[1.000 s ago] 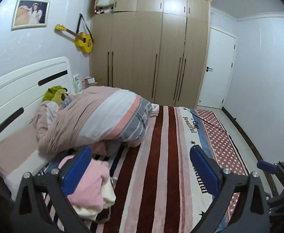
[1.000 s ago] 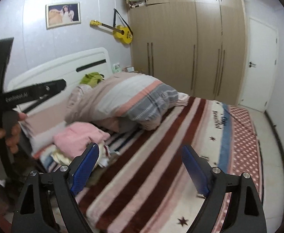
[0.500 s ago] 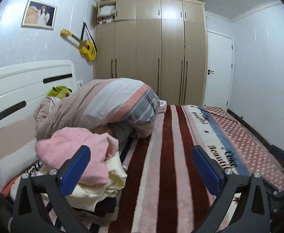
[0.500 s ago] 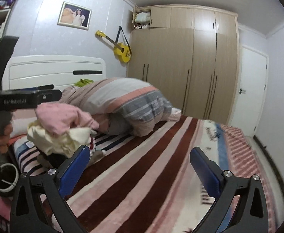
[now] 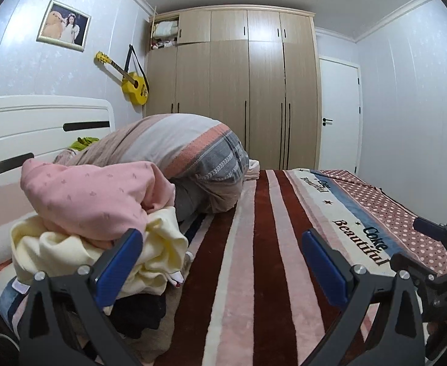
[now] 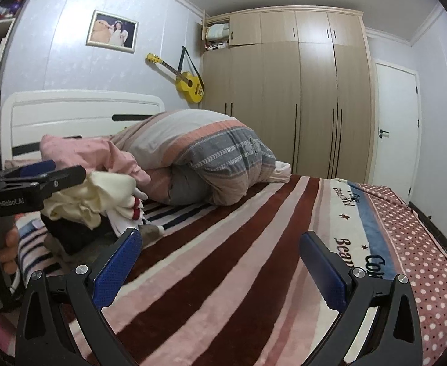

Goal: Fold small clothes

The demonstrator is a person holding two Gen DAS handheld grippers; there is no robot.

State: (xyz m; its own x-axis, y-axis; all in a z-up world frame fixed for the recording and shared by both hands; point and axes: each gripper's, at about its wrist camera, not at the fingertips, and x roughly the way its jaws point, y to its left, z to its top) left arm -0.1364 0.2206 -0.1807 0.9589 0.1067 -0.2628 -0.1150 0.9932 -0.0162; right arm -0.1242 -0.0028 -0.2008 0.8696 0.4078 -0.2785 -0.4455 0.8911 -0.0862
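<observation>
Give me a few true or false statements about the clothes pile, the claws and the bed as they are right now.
1. The pink garment lies on top of the cream garment. True.
2. The right claw grips a sock. False: its jaws are spread over the striped blanket, holding nothing.
3. The left claw is open. True.
4. The yellow guitar lies on the bed. False: it hangs on the wall.
5. The rolled duvet sits behind the clothes. True.

Ahead of the left tongs (image 5: 221, 262), whose pads are dimpled blue rubber on matt black plastic, lies soft pink cloth (image 5: 89, 195) over cream knit (image 5: 150, 256). Beneath both tongs is a plush, fuzzy blanket (image 6: 223, 262). Beyond stands a matt wood-grain wardrobe (image 5: 247, 91).
</observation>
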